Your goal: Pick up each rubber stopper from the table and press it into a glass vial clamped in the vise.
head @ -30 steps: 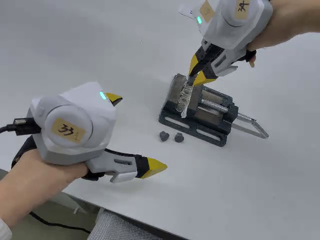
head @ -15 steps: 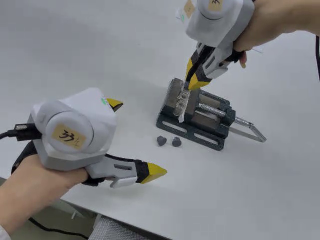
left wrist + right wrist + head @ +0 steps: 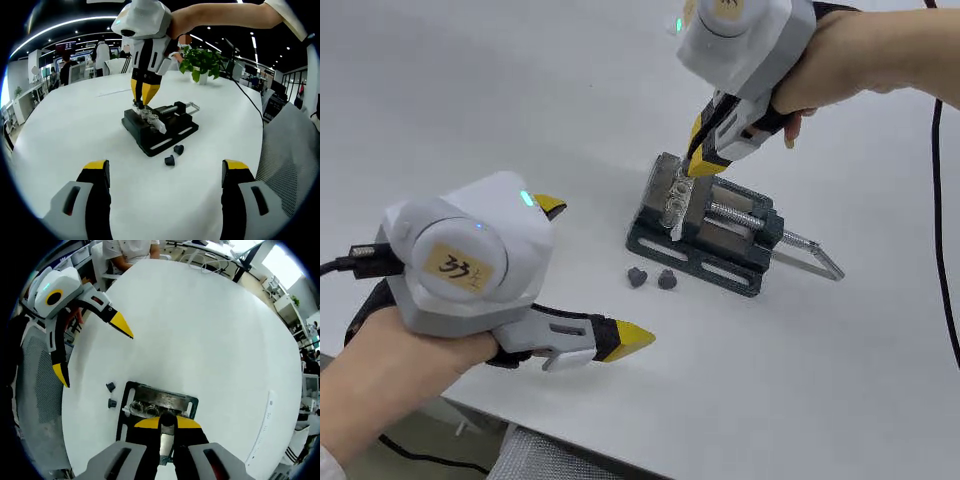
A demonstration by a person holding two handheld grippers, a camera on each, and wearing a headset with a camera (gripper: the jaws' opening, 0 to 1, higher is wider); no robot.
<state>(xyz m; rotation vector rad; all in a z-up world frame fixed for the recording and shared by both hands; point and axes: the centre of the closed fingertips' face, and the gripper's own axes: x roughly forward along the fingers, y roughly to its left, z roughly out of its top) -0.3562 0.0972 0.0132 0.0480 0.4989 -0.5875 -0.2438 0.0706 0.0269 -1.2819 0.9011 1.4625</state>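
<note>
Now, right gripper (image 3: 703,160): my jaws are pinched almost together on a dark rubber stopper (image 3: 167,418). The yellow tips point down at the vise. My hand (image 3: 820,65) is wrapped around the body from the far side.
Held stopper's place: right over the glass vials (image 3: 675,205), at the mouth of one of them. I cannot tell whether it is seated yet.
Right gripper from the left gripper view: it (image 3: 141,102) comes down from above, its tips meeting at the top of the vials (image 3: 150,117).
Vials: clear glass, standing in a row between the vise's clamping faces, open mouths up (image 3: 142,409).
Vise (image 3: 720,245): dark metal, flat on the table, with its screw and handle (image 3: 815,255) running out to the right side in the head view.
Left gripper (image 3: 592,270): jaws spread wide with nothing between them. It is held low near the table's near edge, well apart from the vise, aimed toward it (image 3: 165,167).
Left gripper from the right gripper view: its two yellow tips are splayed apart over the table edge (image 3: 93,352).
Loose stopper (image 3: 637,277): on the table just in front of the vise base.
Second loose stopper (image 3: 667,279): just beside the first; I can't tell whether they touch.
Table (image 3: 520,100): white.
Cable (image 3: 940,200): a dark line crossing the table past my right arm.
</note>
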